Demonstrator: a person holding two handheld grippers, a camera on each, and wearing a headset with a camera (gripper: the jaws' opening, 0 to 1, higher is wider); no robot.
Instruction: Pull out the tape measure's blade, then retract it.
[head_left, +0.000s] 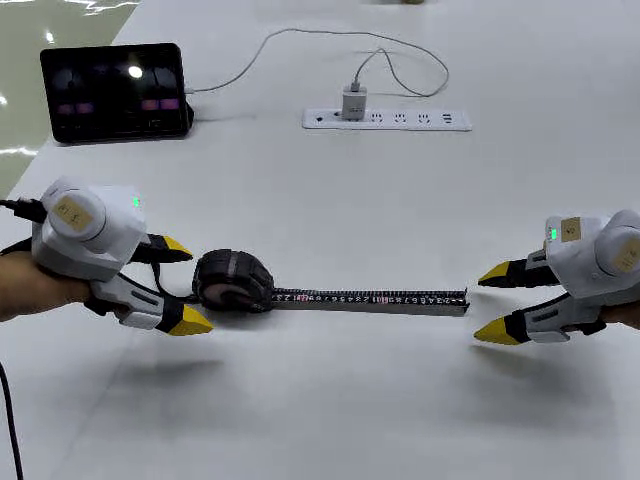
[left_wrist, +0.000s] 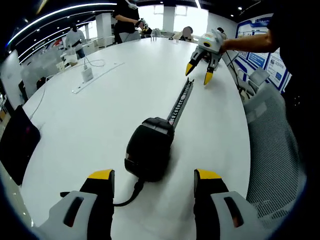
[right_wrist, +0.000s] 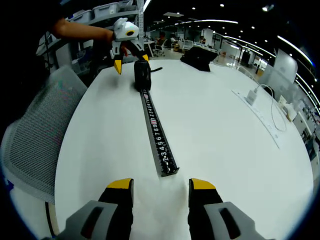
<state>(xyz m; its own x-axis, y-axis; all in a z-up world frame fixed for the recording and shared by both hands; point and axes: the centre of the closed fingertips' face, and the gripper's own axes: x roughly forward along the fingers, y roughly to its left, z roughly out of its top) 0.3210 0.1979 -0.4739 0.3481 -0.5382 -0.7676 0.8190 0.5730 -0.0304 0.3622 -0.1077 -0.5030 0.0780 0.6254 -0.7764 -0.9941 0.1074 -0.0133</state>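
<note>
Tape measure (head_left: 233, 280) sits left of centre on the table (head_left: 330, 410), blade (head_left: 370, 298) stretched out to the right, left gripper (head_left: 195, 285) wide open and empty just left of it, right gripper (head_left: 481, 309) open too, empty, just past the blade tip.

A wide white table (head_left: 330, 200) carries a black round tape measure (head_left: 232, 280) at near left, its dark graduated blade (head_left: 370, 299) lying flat and stretched rightward. On the far side lies a white power strip (head_left: 400, 120) with a white charger (head_left: 354, 102) plugged in. A thin white cable (head_left: 300, 35) runs left to a dark tablet (head_left: 115, 90).
</note>
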